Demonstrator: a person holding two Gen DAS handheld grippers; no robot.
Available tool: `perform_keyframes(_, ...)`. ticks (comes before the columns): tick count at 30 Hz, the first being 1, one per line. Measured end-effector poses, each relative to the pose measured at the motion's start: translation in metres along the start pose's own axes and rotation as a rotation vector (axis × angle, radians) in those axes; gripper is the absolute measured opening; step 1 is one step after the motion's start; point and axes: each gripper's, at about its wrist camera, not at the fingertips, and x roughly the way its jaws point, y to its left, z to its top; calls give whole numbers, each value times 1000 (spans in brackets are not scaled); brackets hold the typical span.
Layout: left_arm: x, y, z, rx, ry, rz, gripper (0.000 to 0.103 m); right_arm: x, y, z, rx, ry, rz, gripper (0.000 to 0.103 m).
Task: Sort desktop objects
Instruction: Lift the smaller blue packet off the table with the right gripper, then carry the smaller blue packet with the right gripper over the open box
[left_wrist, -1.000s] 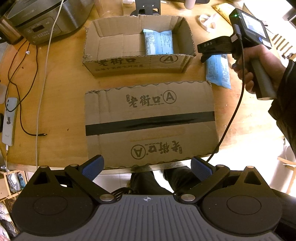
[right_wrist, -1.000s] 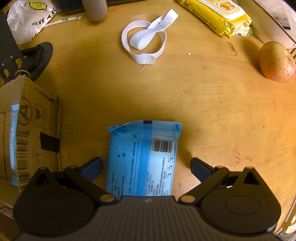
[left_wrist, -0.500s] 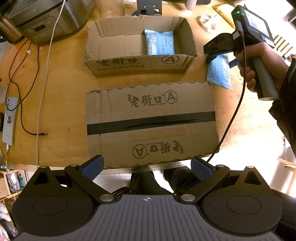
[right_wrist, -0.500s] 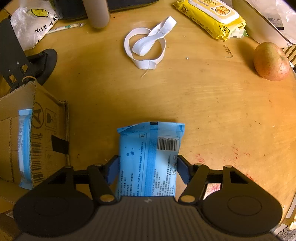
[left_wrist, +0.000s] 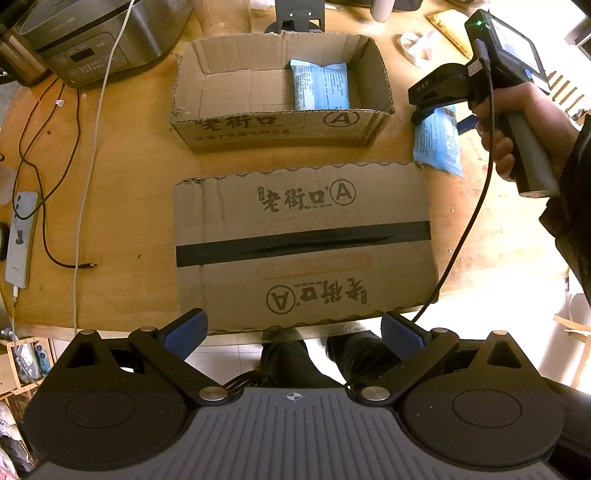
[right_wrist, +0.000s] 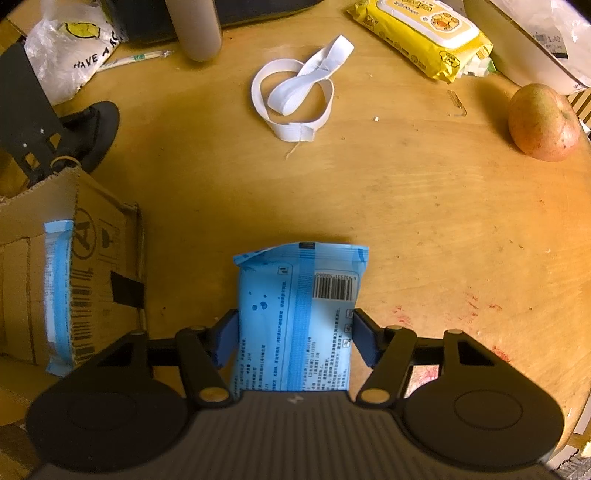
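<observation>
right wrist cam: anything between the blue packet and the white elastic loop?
Nothing. In the right wrist view, only bare wooden table lies between the blue packet and the white elastic loop. The right gripper has its jaws closed on the packet's sides.

the near end of the blue packet (right_wrist: 295, 325) is hidden under the right gripper (right_wrist: 293, 338) body at 6 o'clock. at 9 o'clock the cardboard box (right_wrist: 99, 258) runs off the frame edge, its wall covering most of the second packet (right_wrist: 55, 295) inside. the packet's small print is too fine to read.
</observation>
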Motion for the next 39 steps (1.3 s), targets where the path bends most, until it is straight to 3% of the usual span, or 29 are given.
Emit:
perform_keyframes(3,-1,0,-1,1,-2,0,103,-3,16,-11,1,1,3,61)
perform_keyframes(39,-2,16,0,-16,-14,-4,103,-101,24,11,-30,-56,12,62)
